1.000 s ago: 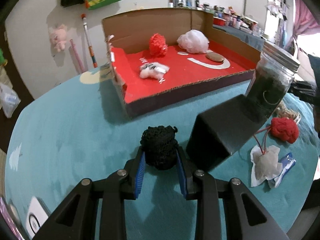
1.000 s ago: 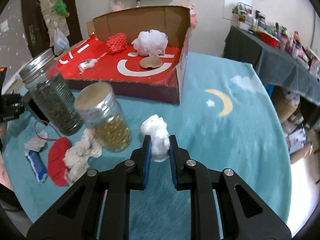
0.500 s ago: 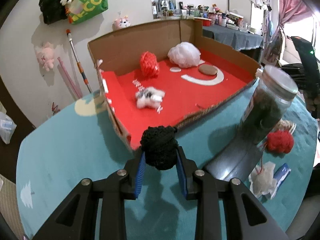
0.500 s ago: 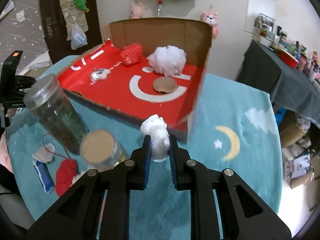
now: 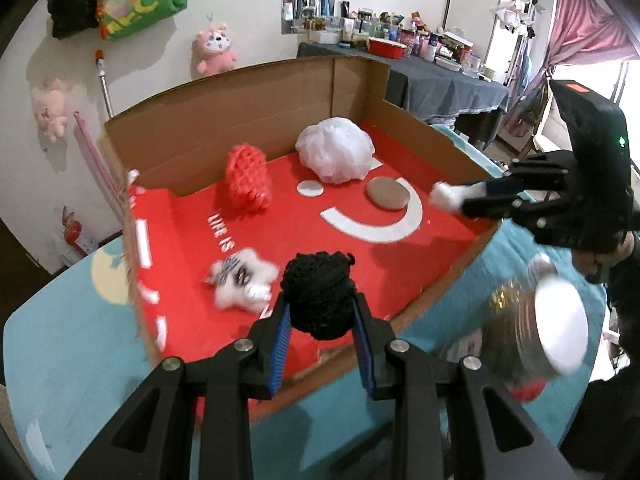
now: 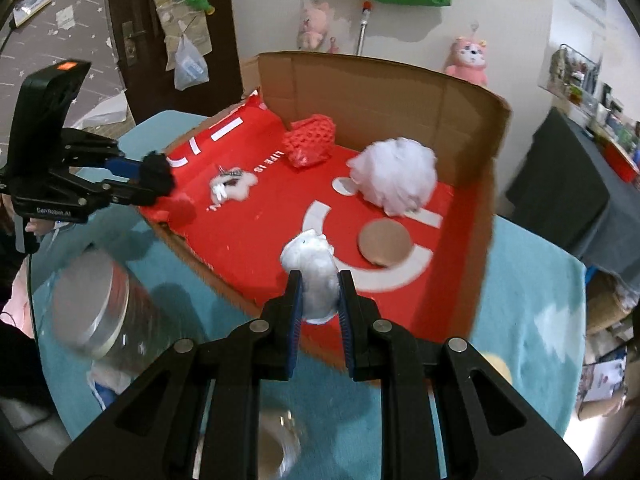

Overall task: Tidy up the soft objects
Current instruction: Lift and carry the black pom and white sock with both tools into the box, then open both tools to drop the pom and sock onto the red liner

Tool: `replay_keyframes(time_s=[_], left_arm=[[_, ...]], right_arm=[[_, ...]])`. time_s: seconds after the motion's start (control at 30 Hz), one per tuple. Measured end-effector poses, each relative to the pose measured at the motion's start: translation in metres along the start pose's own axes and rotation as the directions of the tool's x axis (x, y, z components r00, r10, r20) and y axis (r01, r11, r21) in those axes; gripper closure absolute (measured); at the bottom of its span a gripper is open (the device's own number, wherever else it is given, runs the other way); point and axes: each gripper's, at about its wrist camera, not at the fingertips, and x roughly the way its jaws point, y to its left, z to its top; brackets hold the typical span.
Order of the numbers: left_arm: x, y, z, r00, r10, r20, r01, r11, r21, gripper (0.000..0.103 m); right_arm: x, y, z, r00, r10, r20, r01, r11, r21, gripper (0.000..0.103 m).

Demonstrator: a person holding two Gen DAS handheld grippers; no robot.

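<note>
Both pairs of jaws are pinching something: the left gripper (image 5: 320,320) is clamped on a black puff (image 5: 318,294), and the right gripper (image 6: 319,300) squeezes a white puff (image 6: 314,280). What matters for the drop is that each puff already hangs over the red floor of the box (image 5: 248,120), just inside its low front edge, with nothing under it but bare red card. The left one rides over the near left part, close beside a small white fluffy toy (image 5: 240,282); the right one comes in over the right front, near the brown disc (image 6: 384,245). Neither puff has much of a long axis, both being rounded lumps, so I'd judge that spreading the jaws is all either needs. Further back in the box sit a red mesh sponge (image 5: 247,184) and a big white loofah (image 5: 335,154), well apart from both grippers and not in the way. The tall cardboard walls stand at the back and sides, so coming in from the front looks open. Outside the box, on the blue counter (image 5: 64,352), a metal-lidded jar (image 5: 538,342) stands between the two arms, blurred; it seems to me the one thing either arm could knock when pulling back.
</note>
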Motion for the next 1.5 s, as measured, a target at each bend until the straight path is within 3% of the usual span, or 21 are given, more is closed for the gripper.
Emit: replay_keyframes(time_s=[0.33, 0.63, 1.0, 1.5], left_arm=[[0.070, 0.001, 0.044, 0.989, 0.029, -0.144, -0.028, 1.000, 0.011, 0.072], [0.110, 0.015, 0.061, 0.977, 0.054, -0.206, -0.058, 0.998, -0.012, 0.071], [0.120, 0.021, 0.060, 0.977, 0.073, -0.201, -0.079, 0.997, -0.022, 0.063], [0.114, 0.026, 0.051, 0.981, 0.089, -0.175, -0.092, 0.996, -0.014, 0.036]], right_arm=[[0.068, -0.005, 0.053, 0.991, 0.047, -0.126, -0.044, 0.999, 0.027, 0.087], [0.125, -0.021, 0.077, 0.968, 0.059, -0.244, -0.040, 0.996, 0.082, 0.086], [0.147, -0.028, 0.080, 0.953, 0.072, -0.293, -0.038, 0.992, 0.121, 0.086], [0.153, -0.033, 0.076, 0.950, 0.080, -0.301, -0.029, 0.985, 0.172, 0.083]])
